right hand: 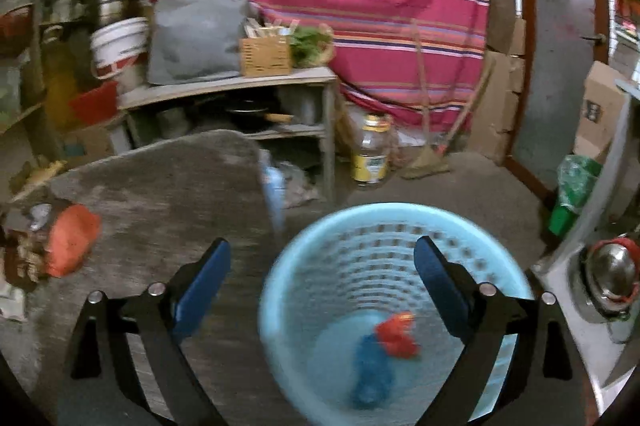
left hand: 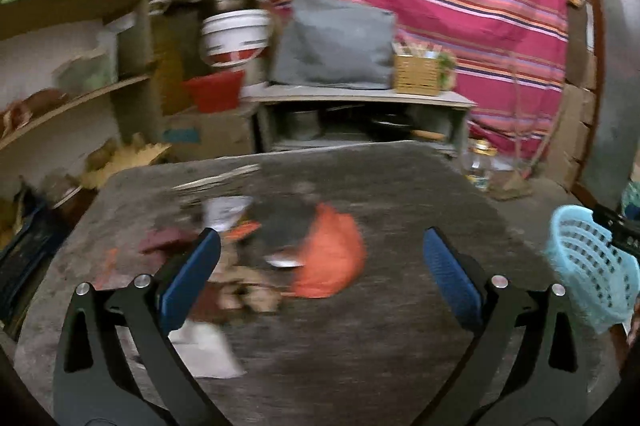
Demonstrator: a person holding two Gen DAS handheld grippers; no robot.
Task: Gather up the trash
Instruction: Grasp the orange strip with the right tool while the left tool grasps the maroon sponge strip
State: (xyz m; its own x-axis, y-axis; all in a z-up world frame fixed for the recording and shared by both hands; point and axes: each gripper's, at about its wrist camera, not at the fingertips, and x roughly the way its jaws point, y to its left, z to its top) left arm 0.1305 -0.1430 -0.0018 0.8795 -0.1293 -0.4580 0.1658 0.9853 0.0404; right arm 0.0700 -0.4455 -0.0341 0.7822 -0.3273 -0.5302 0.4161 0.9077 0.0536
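Both grippers hang with their blue-padded jaws spread wide and nothing between them. Left gripper [left hand: 320, 266] hovers above a grey, worn surface [left hand: 400, 346], facing a loose heap of trash. Right gripper [right hand: 322, 282] is poised over the light blue perforated plastic basket [right hand: 280, 306], which stands just beside the surface's right edge.

Using the basket as landmark: inside it, at the bottom, lie a crumpled red wrapper [right hand: 396, 338] and, touching it on the near side, a crumpled blue wrapper [right hand: 370, 374]. So the collecting seems to be under way, with two pieces already dropped in.

Much is left. Well to the left of the basket, on the surface, sits a crumpled orange plastic bag [left hand: 332, 258], the largest piece. Farther left still, touching or overlapping one another, are a white paper scrap [left hand: 226, 212], a maroon wrapper [left hand: 168, 240], some brownish crumpled bits [left hand: 248, 296] and a flat white sheet [left hand: 204, 348] nearest the left gripper's base. Motion blur hides finer detail.

The orange bag's long axis runs slantwise, from its near end close to the left gripper up and away toward the far side of the surface. The blue wrapper in the basket looks elongated, lying roughly along the right gripper's line of sight.
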